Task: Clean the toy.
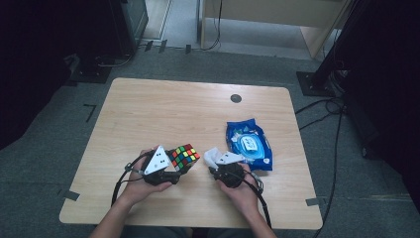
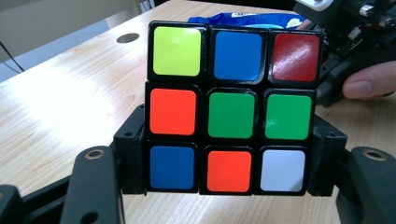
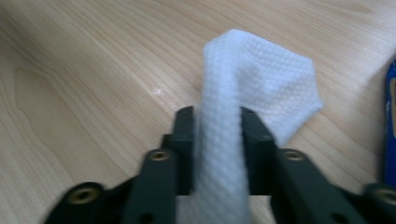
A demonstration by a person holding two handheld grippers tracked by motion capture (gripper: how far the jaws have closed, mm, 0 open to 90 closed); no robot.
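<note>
A scrambled puzzle cube (image 1: 184,156) with coloured squares is clamped between the jaws of my left gripper (image 1: 174,167), held just above the table near its front middle. In the left gripper view the cube (image 2: 229,115) faces the camera, with a jaw pressed on each side. My right gripper (image 1: 216,167) is shut on a folded white wet wipe (image 1: 213,157). In the right gripper view the wipe (image 3: 243,98) stands up between the two jaws and flops to the right. The two grippers are a short way apart.
A blue pack of wet wipes (image 1: 249,144) lies on the wooden table (image 1: 163,109) just right of the right gripper. A round dark grommet (image 1: 236,98) sits near the table's far edge. Cables trail over the floor at the right.
</note>
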